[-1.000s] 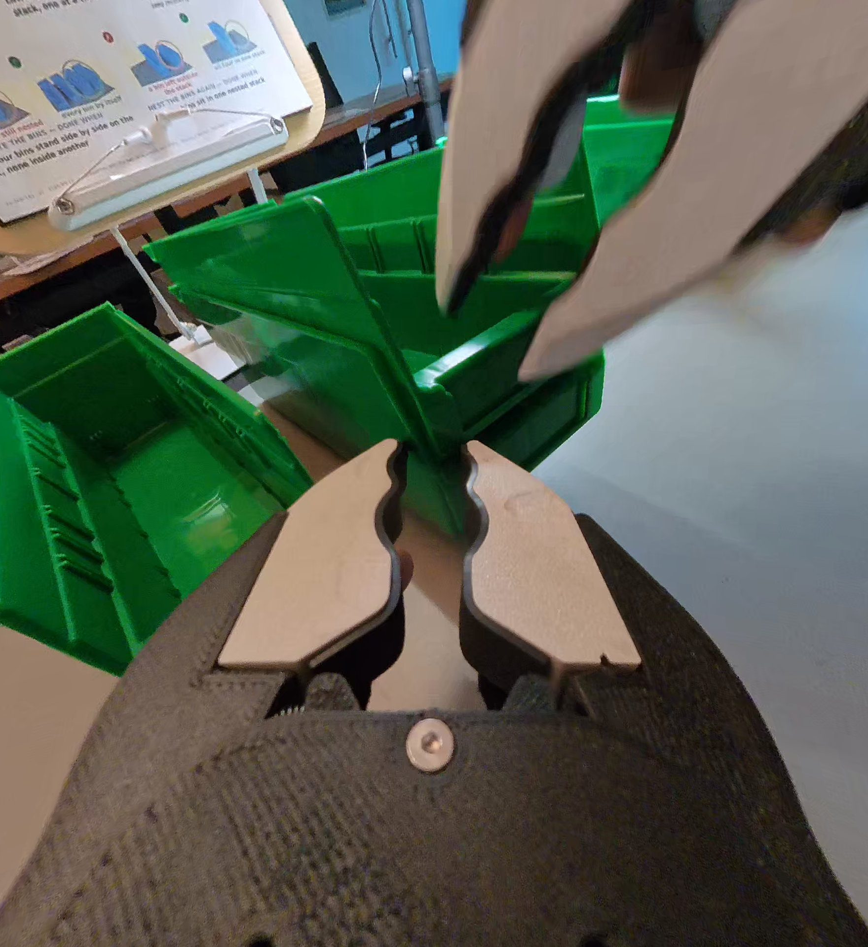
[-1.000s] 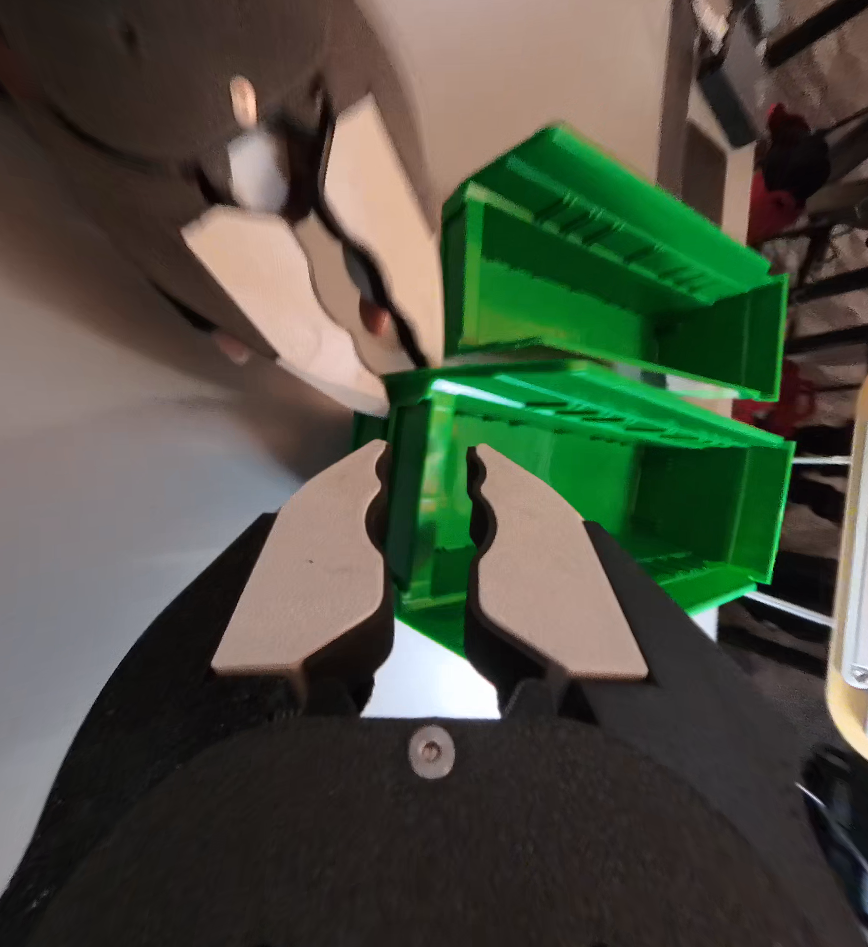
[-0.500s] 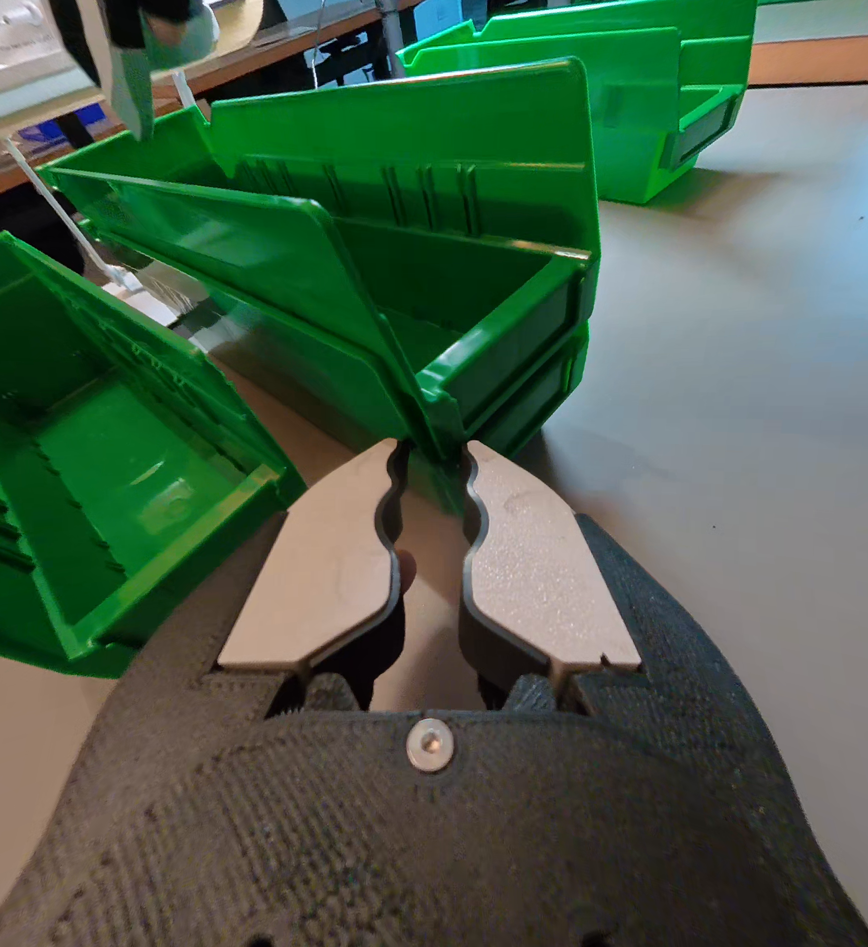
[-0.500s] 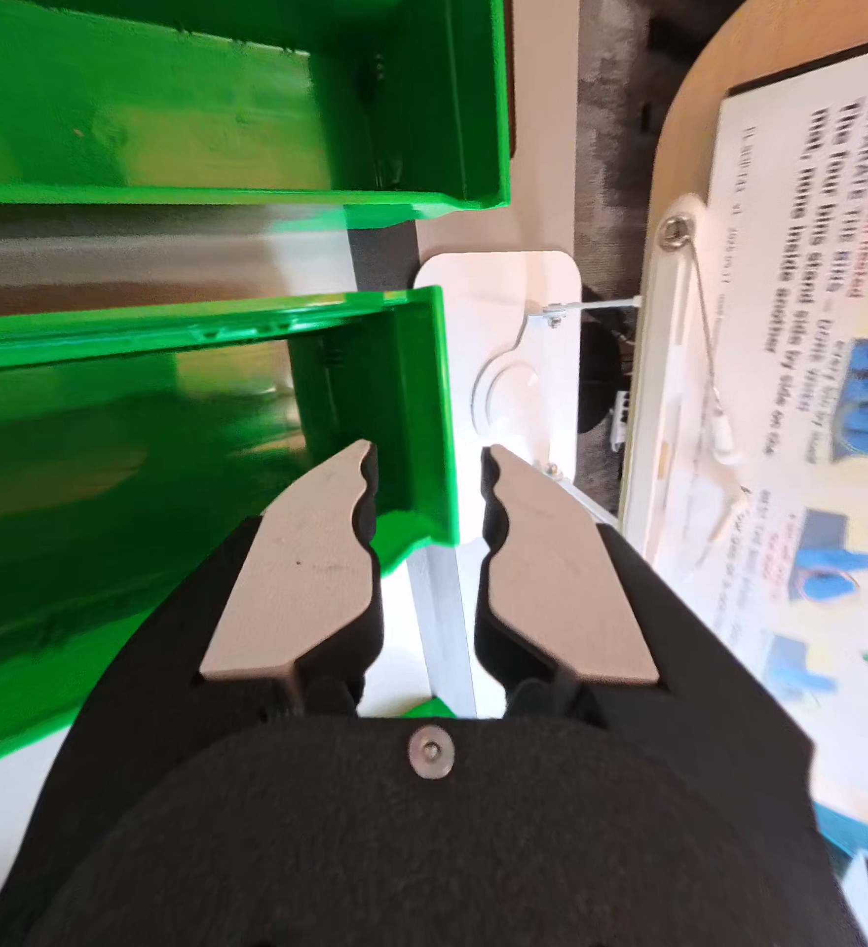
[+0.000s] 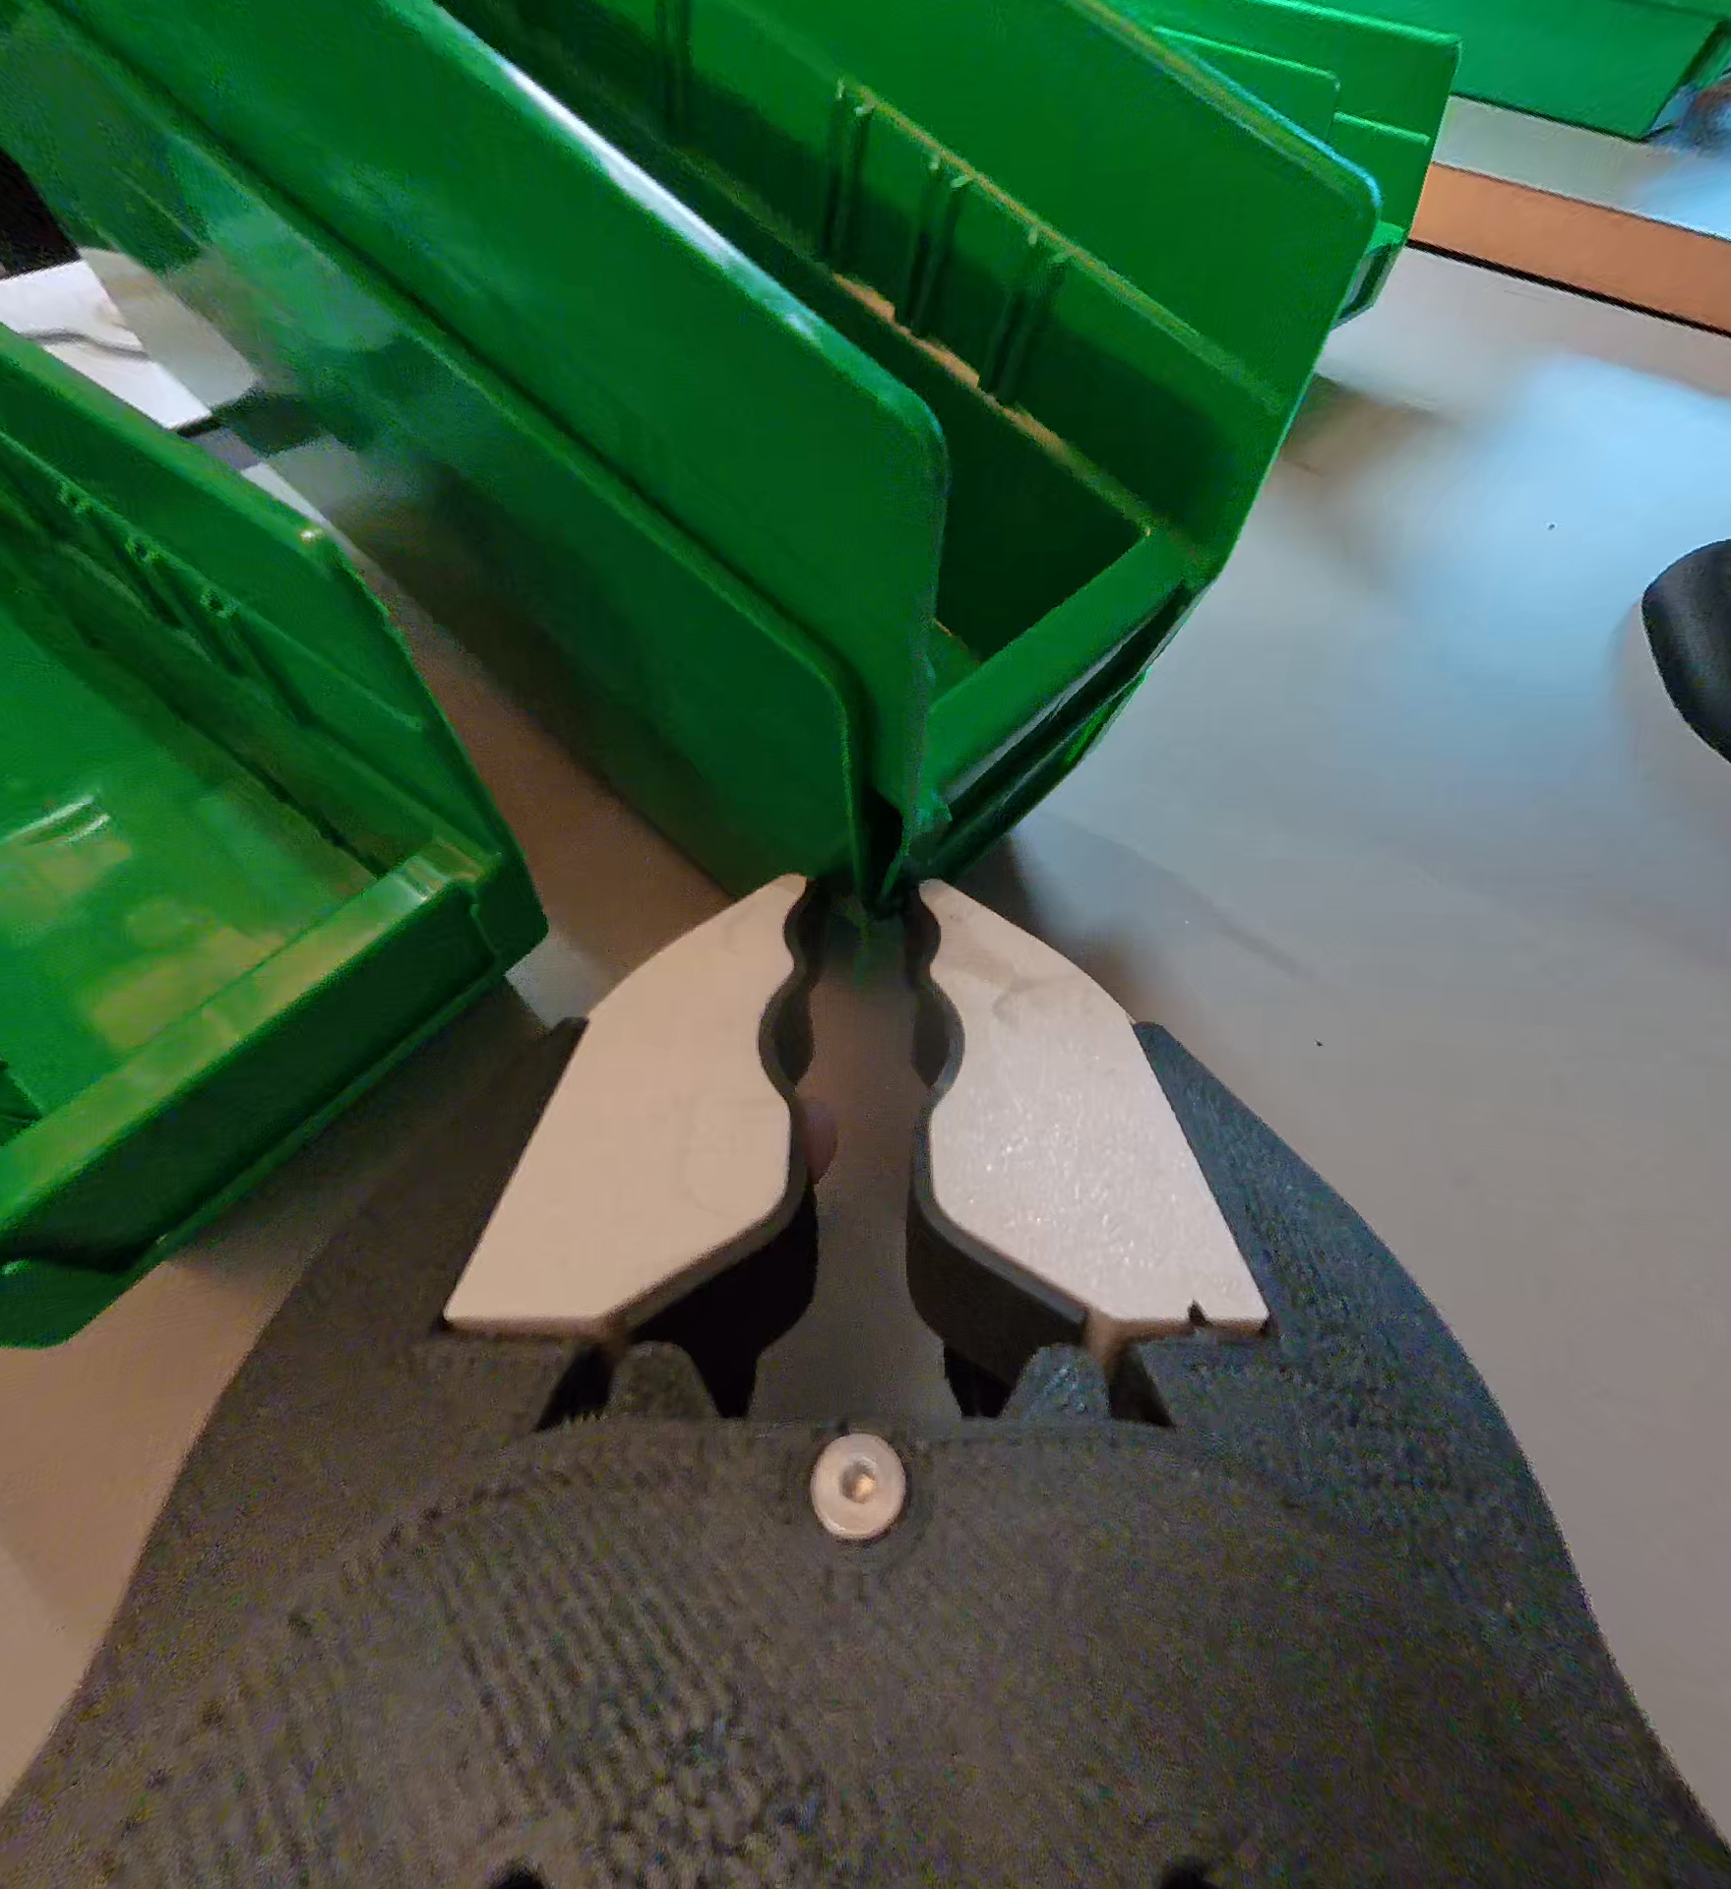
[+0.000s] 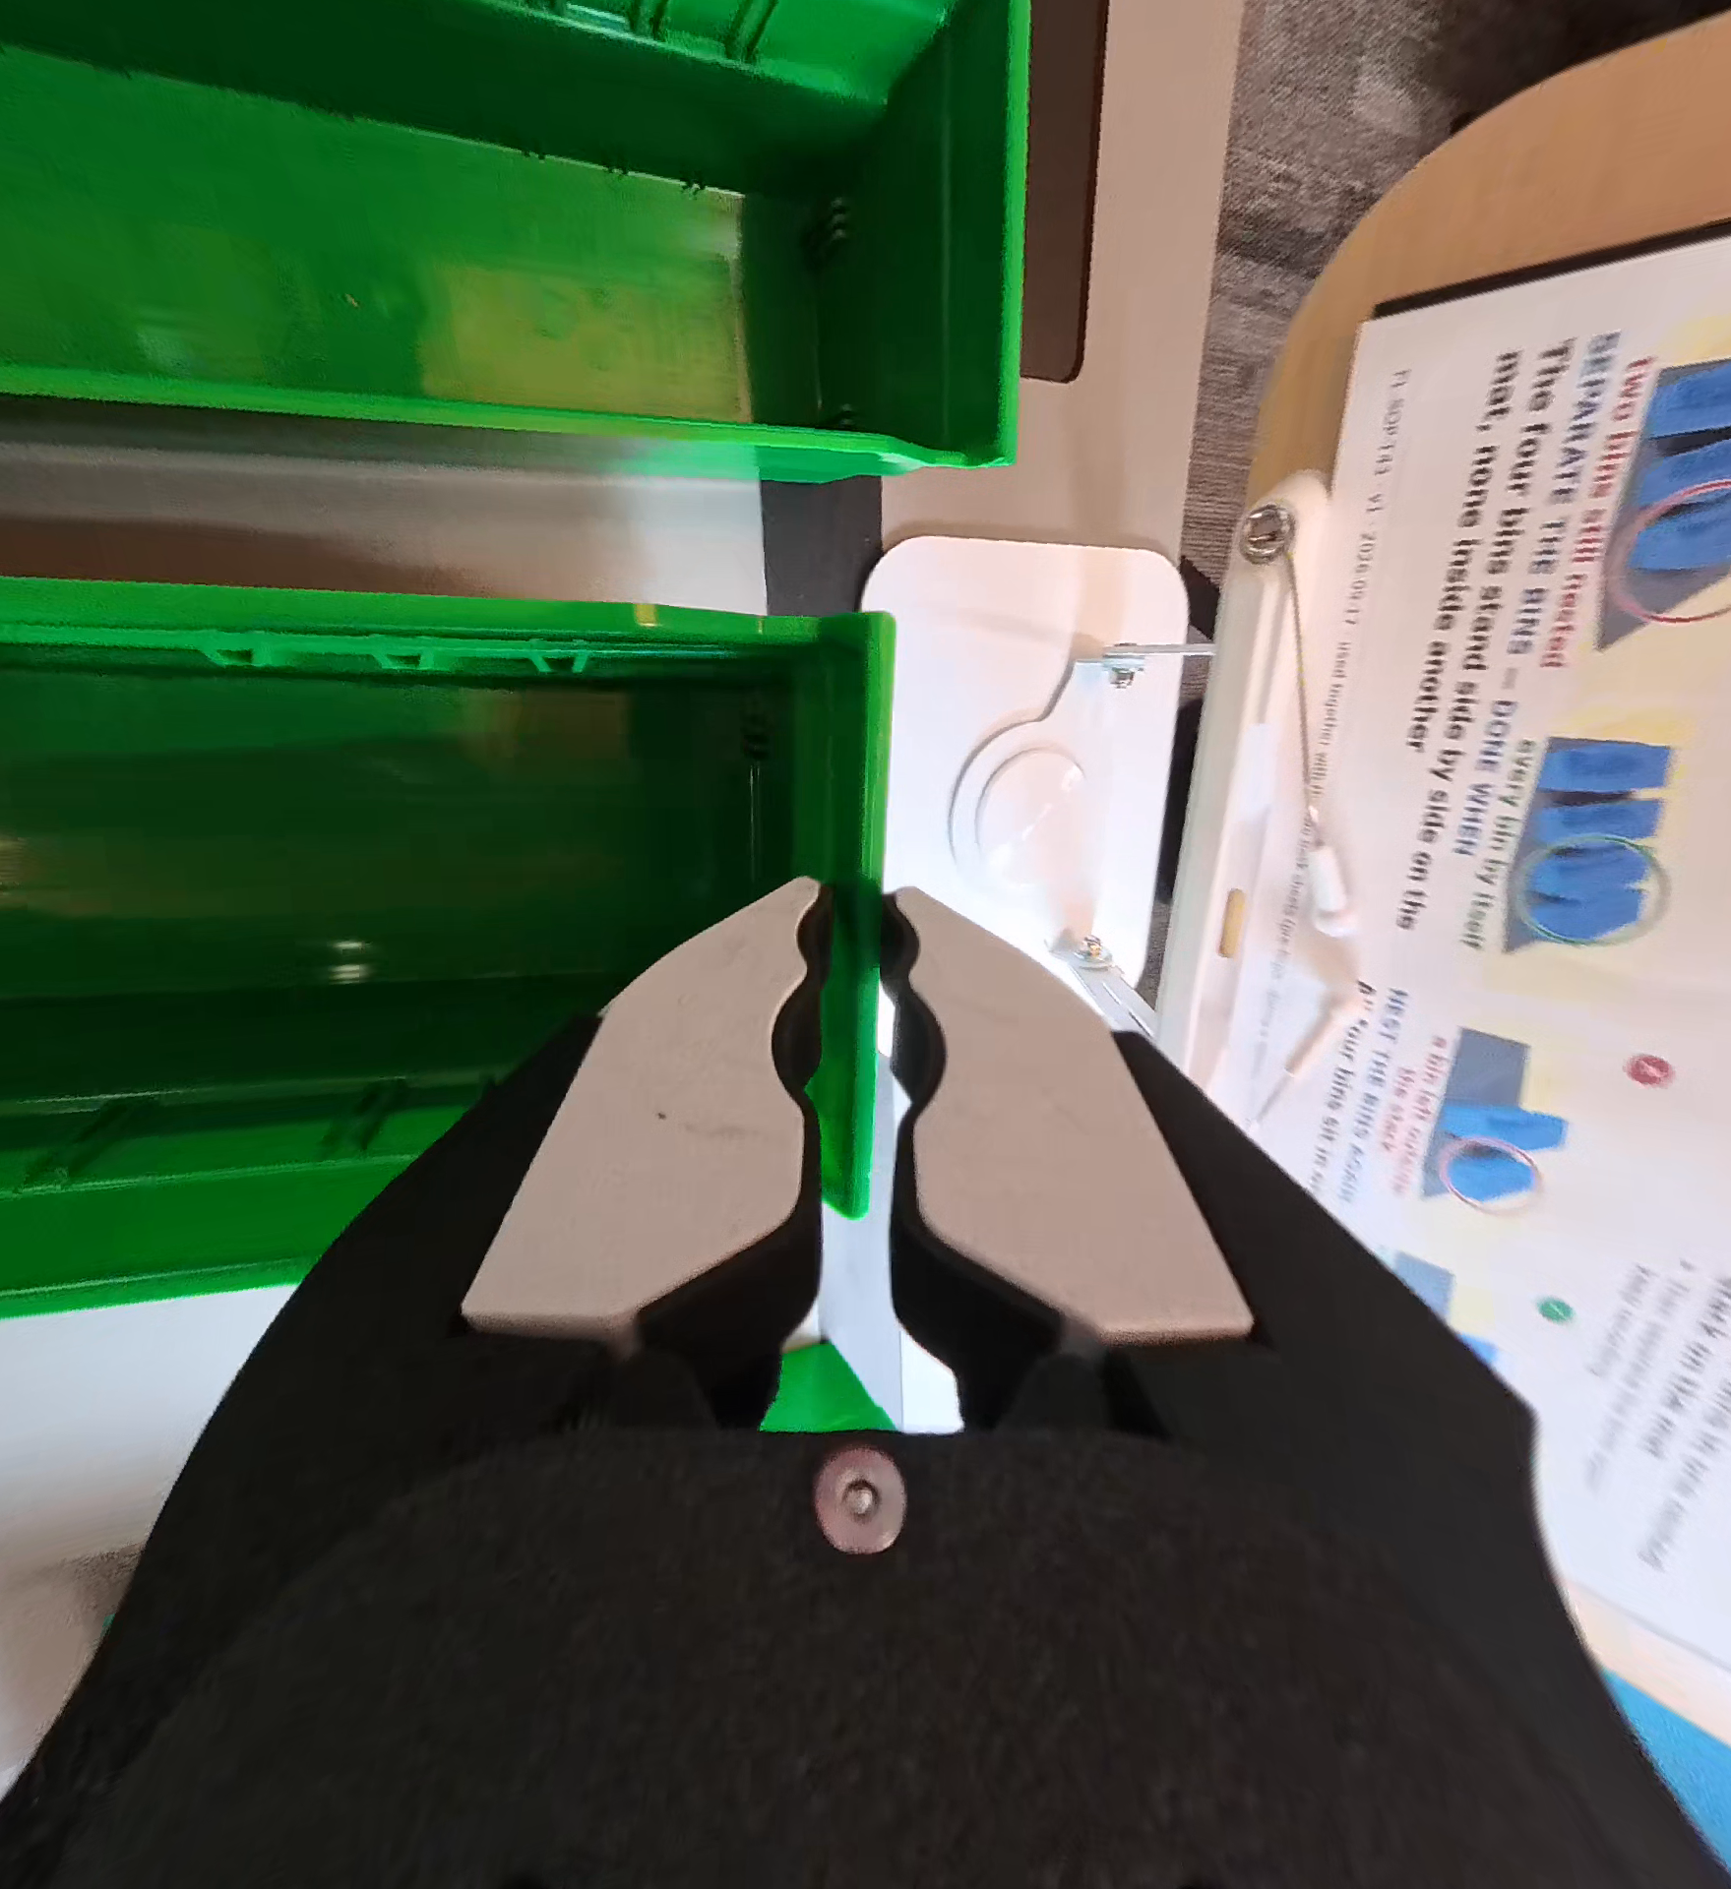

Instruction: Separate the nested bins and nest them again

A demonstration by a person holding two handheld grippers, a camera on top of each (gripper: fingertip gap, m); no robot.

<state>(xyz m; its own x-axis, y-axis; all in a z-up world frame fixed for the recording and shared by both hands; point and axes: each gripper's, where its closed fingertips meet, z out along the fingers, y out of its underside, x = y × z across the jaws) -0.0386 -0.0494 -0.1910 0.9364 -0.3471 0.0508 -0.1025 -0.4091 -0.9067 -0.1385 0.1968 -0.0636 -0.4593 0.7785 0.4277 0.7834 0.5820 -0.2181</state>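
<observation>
In the left wrist view the left gripper (image 5: 861, 900) is clenched on the near corner of a green nested stack (image 5: 636, 429), its fingertips pinching the thin wall edges where an inner bin sits tilted inside an outer one; the stack rests on the pale table (image 5: 1403, 818), stretching from the near middle to the far right. A separate green bin (image 5: 155, 818) stands just beside it at near left, open and with nothing in it, and more green bins (image 5: 1577, 61) lie at the far right edge. A dark rounded shape at the right edge may be the other gripper; I cannot tell. These bins look like light, stiff moulded plastic with glossy, likely slippery walls, so the rim or a corner seems the best place to grip. In the right wrist view the right gripper (image 6: 851, 910) is closed on the end wall of a held bin (image 6: 380, 869), which shows nothing inside; another empty bin (image 6: 432, 256) lies to its far side, apart from it. To the right stands a clipboard with an instruction sheet (image 6: 1556, 818).
</observation>
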